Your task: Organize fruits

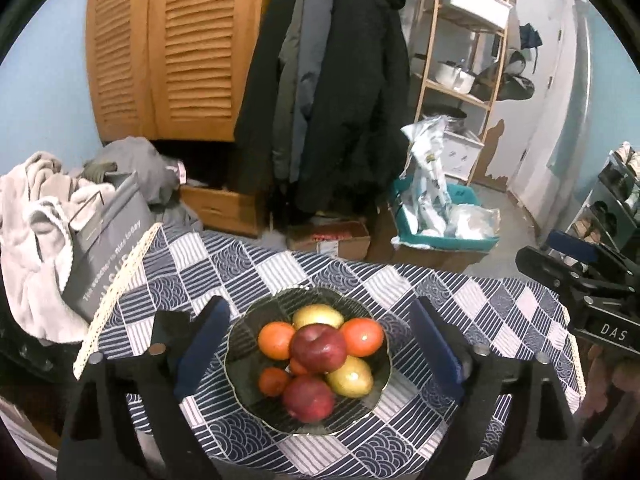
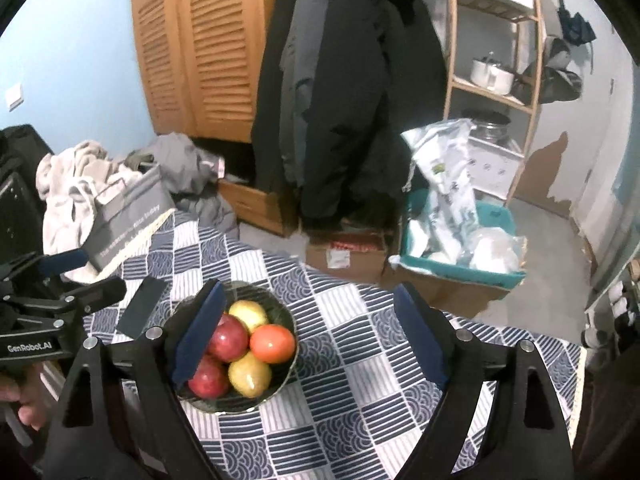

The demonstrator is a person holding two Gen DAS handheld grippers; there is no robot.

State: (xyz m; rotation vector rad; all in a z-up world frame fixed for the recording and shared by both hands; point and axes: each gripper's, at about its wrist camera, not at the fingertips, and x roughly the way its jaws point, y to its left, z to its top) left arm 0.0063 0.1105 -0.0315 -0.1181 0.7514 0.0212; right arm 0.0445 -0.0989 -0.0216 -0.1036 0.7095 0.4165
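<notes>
A dark glass bowl [image 1: 264, 312] stands on the blue-and-white checked tablecloth [image 1: 360, 280]. It holds two red apples [image 1: 318, 348], two oranges [image 1: 362, 336], two yellow fruits [image 1: 350, 378] and a small tangerine [image 1: 274, 382]. My left gripper [image 1: 318, 306] hangs open above the bowl, its fingers either side of it and touching no fruit. In the right wrist view the bowl [image 2: 280, 308] lies low left, partly hidden behind the left finger of my right gripper [image 2: 309, 292]. That gripper is open and holds nothing. Each gripper shows at the edge of the other's view, right gripper [image 1: 540, 246] and left gripper [image 2: 100, 274].
A grey box [image 1: 104, 256] with piled clothes sits at the table's left corner. A dark flat rectangle [image 2: 142, 306] lies on the cloth left of the bowl. Beyond the table's far edge are cardboard boxes [image 1: 328, 240], a teal crate [image 1: 440, 232], hanging coats and a wooden cabinet.
</notes>
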